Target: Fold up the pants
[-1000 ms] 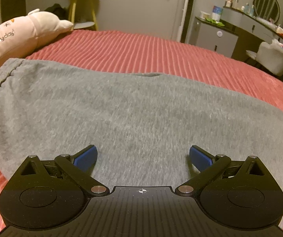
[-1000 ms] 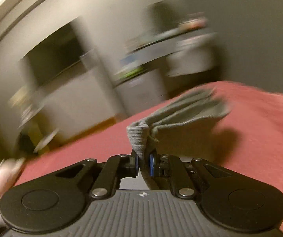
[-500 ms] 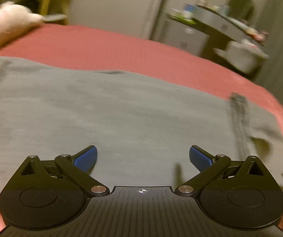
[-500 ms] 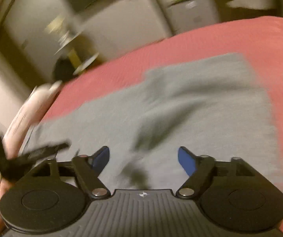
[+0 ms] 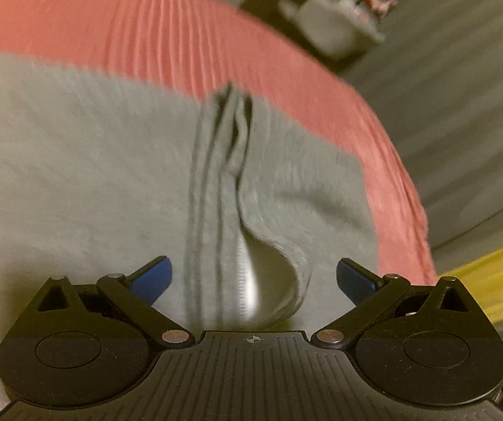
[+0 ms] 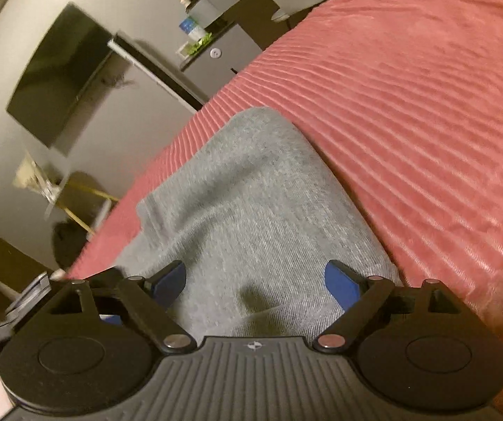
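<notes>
The grey pants (image 5: pixel 86 161) lie folded on the red ribbed bedspread (image 5: pixel 167 31). In the left wrist view a ribbed cuff edge (image 5: pixel 223 161) runs up the middle, with a loose flap curling open near the gripper. My left gripper (image 5: pixel 254 277) is open and empty, its blue pads either side of that cuff, just above the cloth. In the right wrist view the pants (image 6: pixel 244 203) stretch away over the bedspread (image 6: pixel 427 112). My right gripper (image 6: pixel 255 280) is open and empty, low over the grey cloth.
The bed's edge curves down at the right in the left wrist view, with a yellow strip (image 5: pixel 490 273) beyond it. A dark wall screen (image 6: pixel 58 80), a grey cabinet (image 6: pixel 223 56) and a small stand (image 6: pixel 72 196) are beyond the bed.
My right gripper let go of the grey cuff it held and is now open over the pants. My left gripper swung right, toward the laid-down cuff, still open.
</notes>
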Tool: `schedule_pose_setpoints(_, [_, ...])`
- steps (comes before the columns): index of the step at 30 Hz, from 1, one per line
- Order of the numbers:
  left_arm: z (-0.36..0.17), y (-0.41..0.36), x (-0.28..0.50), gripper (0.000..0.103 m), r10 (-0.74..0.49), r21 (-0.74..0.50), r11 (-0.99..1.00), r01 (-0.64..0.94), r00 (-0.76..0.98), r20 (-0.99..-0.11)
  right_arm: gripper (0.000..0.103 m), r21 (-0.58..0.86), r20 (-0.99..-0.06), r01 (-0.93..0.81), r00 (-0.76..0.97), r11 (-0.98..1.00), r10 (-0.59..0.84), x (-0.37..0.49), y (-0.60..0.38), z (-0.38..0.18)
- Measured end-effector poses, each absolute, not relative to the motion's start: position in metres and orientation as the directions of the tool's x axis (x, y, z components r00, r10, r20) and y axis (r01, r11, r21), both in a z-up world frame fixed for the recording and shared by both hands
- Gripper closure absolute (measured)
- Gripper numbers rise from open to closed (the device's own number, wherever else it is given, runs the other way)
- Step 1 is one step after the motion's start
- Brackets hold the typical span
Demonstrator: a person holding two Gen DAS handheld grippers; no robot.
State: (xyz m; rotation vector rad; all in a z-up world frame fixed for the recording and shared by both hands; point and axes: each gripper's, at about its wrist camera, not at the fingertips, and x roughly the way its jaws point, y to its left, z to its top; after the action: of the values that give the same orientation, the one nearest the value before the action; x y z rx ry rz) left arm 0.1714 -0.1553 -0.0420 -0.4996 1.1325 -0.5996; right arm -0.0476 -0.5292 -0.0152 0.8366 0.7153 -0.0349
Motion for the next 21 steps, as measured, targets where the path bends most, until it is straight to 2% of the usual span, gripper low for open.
schedule_pose_setpoints(3, [-0.046,-0.158,0.179,0.004,-0.7,-0.685,0.708,0.169,0.295,-0.651,0.016,0.691,-0.577,0.298,0.776,0.659,0.255,-0.039,-0.532,-0.022])
schedule_pose_setpoints(4, [-0.045,-0.16,0.18,0.019,-0.705,-0.692,0.703,0.165,0.292,-0.646,0.015,0.695,-0.574,0.295,0.777,0.656,0.259,-0.038,-0.532,-0.024])
schedule_pose_setpoints(5, [-0.045,-0.162,0.182,0.04,-0.708,-0.692,0.701,0.171,0.288,-0.645,0.015,0.698,-0.572,0.292,0.777,0.654,0.263,-0.037,-0.532,-0.025])
schedule_pose_setpoints(7, [-0.045,-0.171,0.181,0.055,-0.682,-0.659,0.729,0.182,0.276,-0.678,0.015,0.703,-0.568,0.288,0.778,0.651,0.269,-0.035,-0.534,-0.026])
schedule_pose_setpoints(8, [-0.046,-0.174,0.181,0.067,-0.658,-0.633,0.752,0.185,0.279,-0.699,0.015,0.708,-0.564,0.287,0.779,0.645,0.273,-0.036,-0.535,-0.027])
schedule_pose_setpoints(10, [-0.046,-0.177,0.18,0.084,-0.622,-0.6,0.781,0.17,0.295,-0.725,0.015,0.719,-0.558,0.288,0.782,0.633,0.277,-0.038,-0.535,-0.027])
schedule_pose_setpoints(13, [-0.035,-0.167,0.177,0.087,-0.629,-0.616,0.772,0.153,0.321,-0.708,0.015,0.738,-0.539,0.284,0.794,0.613,0.281,-0.04,-0.536,-0.028])
schedule_pose_setpoints(17, [-0.01,-0.147,0.165,0.088,-0.644,-0.613,0.762,0.209,0.355,-0.678,0.015,0.706,-0.553,0.275,0.79,0.653,0.265,-0.042,-0.528,-0.016])
schedule_pose_setpoints(21, [0.003,-0.117,0.158,0.088,-0.599,-0.574,0.795,0.195,0.399,-0.694,0.014,0.683,-0.541,0.235,0.799,0.692,0.262,-0.046,-0.516,0.001])
